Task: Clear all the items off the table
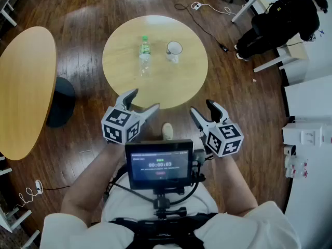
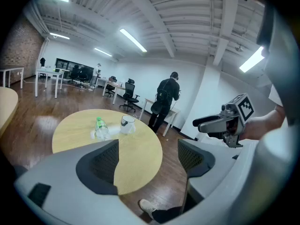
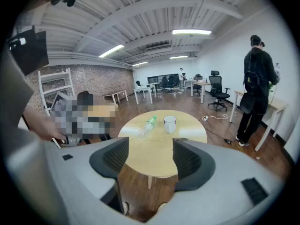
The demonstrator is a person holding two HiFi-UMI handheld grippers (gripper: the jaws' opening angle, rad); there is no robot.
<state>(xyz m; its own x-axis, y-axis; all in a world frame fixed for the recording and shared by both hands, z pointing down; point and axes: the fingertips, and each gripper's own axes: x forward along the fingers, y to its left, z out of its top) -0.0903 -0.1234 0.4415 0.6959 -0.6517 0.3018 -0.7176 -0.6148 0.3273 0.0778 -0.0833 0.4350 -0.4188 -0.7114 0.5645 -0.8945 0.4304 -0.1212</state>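
A round wooden table (image 1: 192,82) stands ahead of me. On it lies a clear plastic bottle (image 1: 144,54) with a green cap and label, on its side. Right of the bottle stands a white mug (image 1: 174,50). The same bottle (image 2: 101,129) and mug (image 2: 127,124) show in the left gripper view, and the bottle (image 3: 146,127) and mug (image 3: 169,123) in the right gripper view. My left gripper (image 1: 142,101) hovers over the table's near edge, open and empty. My right gripper (image 1: 203,110) is held just short of that edge, open and empty.
A second, oval wooden table (image 1: 26,87) stands at the left. A person in black (image 1: 282,19) bends over a white desk (image 1: 290,53) at the far right. A cable (image 1: 205,14) lies on the wood floor behind the round table. My shoe (image 1: 167,131) shows below its near edge.
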